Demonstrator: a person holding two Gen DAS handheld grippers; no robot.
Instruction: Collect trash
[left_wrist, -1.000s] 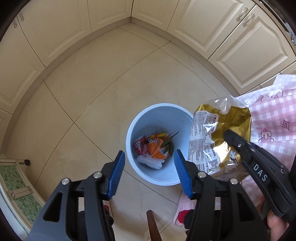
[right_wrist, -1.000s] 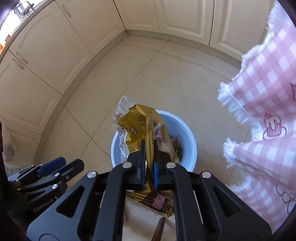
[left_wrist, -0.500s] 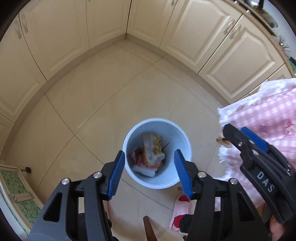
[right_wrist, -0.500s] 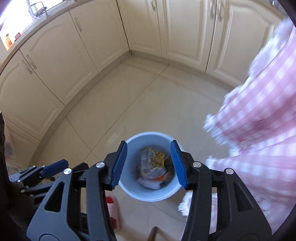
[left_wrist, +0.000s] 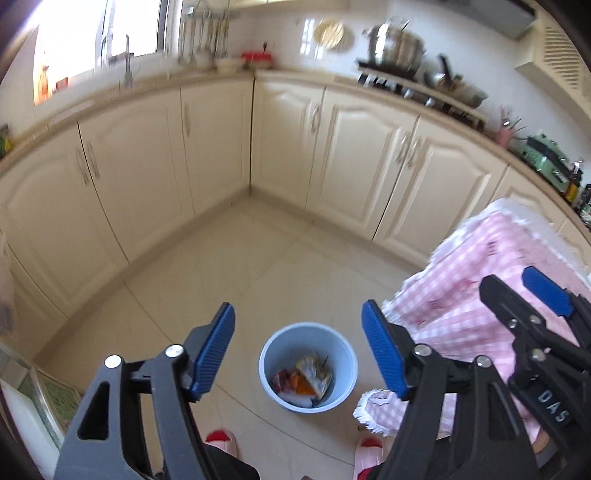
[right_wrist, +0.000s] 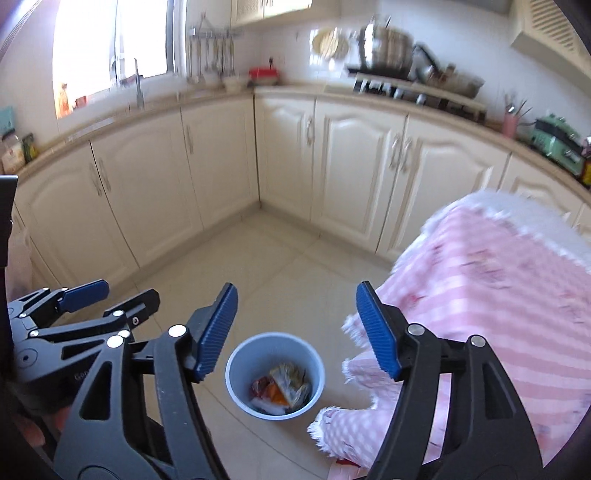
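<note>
Kitchen corner seen along both grippers, read left to right. The left gripper (left_wrist: 297, 354) has its jaws opening with nothing between them; through the gap, on the tiled floor (left_wrist: 258, 266) below, stands the bin (left_wrist: 308, 402), pale blue, round and upright. In it lies the trash (left_wrist: 304, 380): a crumpled gold wrapper on top, red and orange packets to its left, something white at the near side. By its look this is thin film and foil, judged very light, soft and easily crushed, with slick faces that could slide from flat pads; a pinch across a raised fold or a sealed edge would likely hold best, and little squeeze should be needed. The trash is well apart from both grippers, below and ahead of their tips, touching neither. The right gripper (right_wrist: 295, 328) likewise has its jaws opening and is empty, and in its view the bin (right_wrist: 275, 374) sits between and beneath its blue pads (right_wrist: 218, 328), the trash (right_wrist: 282, 387) heaped at the bottom. Right of the bin, just beside it, hangs the fringed edge of a pink checked cloth (right_wrist: 498, 295); whether any litter lies on top of the cloth cannot be told, since that part is blurred and partly out of frame. Cream cabinets (left_wrist: 207, 155) close the far side.
</note>
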